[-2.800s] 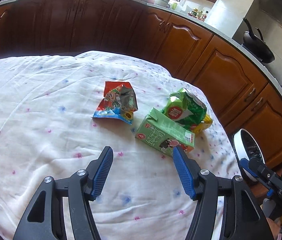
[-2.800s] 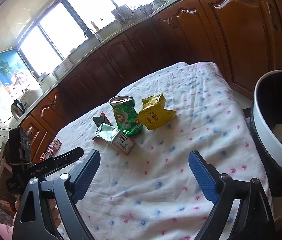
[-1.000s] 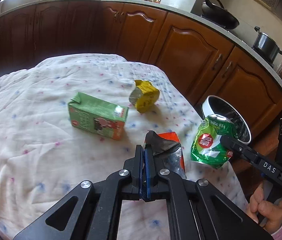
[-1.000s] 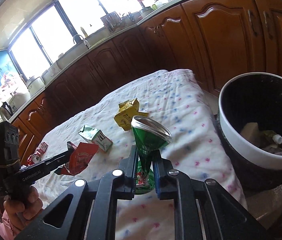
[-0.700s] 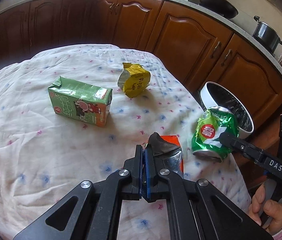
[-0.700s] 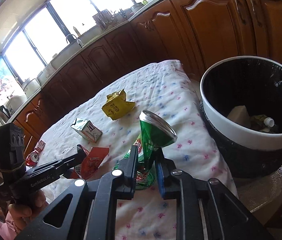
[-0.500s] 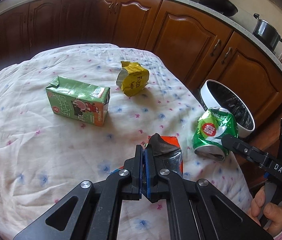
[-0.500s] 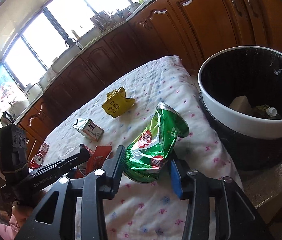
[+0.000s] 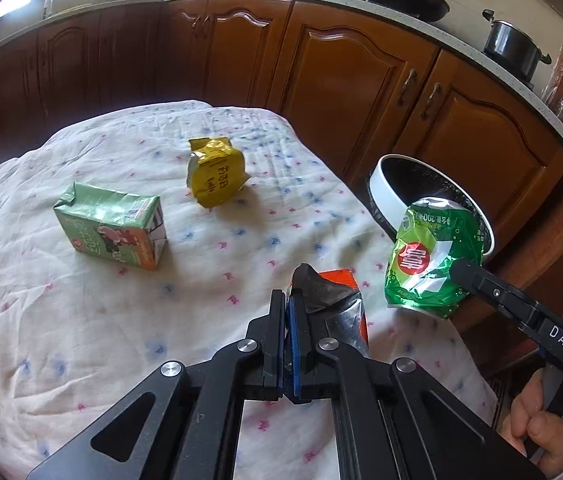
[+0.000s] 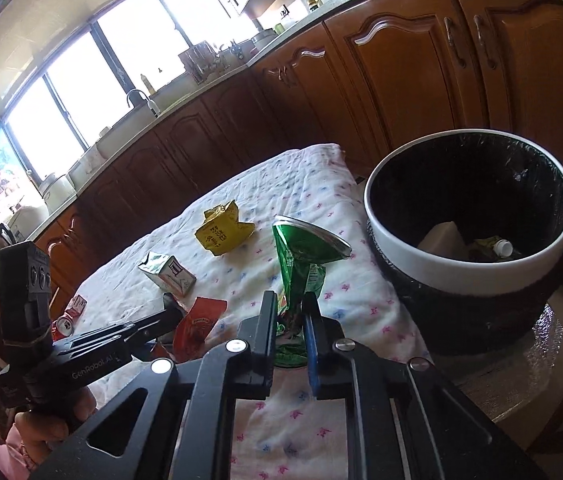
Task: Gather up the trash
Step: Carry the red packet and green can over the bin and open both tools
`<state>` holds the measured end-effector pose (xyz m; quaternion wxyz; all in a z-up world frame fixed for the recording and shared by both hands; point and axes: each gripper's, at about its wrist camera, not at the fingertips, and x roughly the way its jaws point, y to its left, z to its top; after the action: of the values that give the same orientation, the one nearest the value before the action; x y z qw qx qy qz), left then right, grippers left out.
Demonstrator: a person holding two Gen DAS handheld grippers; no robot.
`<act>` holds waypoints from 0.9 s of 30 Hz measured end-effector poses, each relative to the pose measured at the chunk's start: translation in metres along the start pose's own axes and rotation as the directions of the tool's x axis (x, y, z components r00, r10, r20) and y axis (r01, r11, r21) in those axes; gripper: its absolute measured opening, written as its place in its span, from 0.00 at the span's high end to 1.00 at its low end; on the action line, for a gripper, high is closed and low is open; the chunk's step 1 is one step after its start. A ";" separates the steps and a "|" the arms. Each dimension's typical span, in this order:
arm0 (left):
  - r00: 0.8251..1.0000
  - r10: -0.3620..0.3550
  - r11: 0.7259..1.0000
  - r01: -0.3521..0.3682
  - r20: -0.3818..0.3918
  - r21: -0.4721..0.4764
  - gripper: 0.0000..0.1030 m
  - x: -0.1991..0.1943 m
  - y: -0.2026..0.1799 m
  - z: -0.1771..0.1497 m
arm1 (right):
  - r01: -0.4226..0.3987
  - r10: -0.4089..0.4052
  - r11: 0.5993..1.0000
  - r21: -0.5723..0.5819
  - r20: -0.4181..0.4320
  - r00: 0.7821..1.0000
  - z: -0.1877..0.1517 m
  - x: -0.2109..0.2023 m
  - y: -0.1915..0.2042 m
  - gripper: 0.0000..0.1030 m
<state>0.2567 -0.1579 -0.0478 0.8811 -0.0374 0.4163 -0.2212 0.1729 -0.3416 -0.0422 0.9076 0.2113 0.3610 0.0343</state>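
Right claw w/ crushed can, bin just beside.

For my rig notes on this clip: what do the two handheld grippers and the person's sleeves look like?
Both are black, angular linkage frames with silver pivot bolts and blue pads on the fingers. The left gripper carries white "GenRobot.AI" lettering on its side, the right gripper white "DAS". Each has a black box with small round dials near the handle. Pink cuffs show at both hands. No cables are visible.
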 end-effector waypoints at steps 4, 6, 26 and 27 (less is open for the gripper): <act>1.000 -0.014 1.000 0.014 0.000 0.028 0.99 0.003 -0.015 0.008 | 0.011 -0.011 1.000 0.008 0.034 0.999 0.005 -0.017 -0.009 0.88; 1.000 -0.019 0.999 0.019 0.001 0.046 0.99 0.006 -0.024 0.012 | 0.022 -0.023 1.000 0.008 0.054 0.998 0.009 -0.026 -0.013 0.88; 0.996 -0.088 0.978 0.082 0.021 0.192 0.99 0.057 -0.103 0.085 | 0.151 -0.155 0.988 0.041 0.146 0.977 0.057 -0.057 -0.073 0.88; 0.996 -0.090 0.976 0.084 0.024 0.199 0.99 0.060 -0.107 0.089 | 0.157 -0.161 0.987 0.042 0.145 0.976 0.059 -0.056 -0.076 0.88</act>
<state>0.3183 -0.2897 -0.0064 0.8767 0.0287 0.3757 -0.2991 0.1643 -0.4434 0.0008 0.9284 0.1976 0.3091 -0.0596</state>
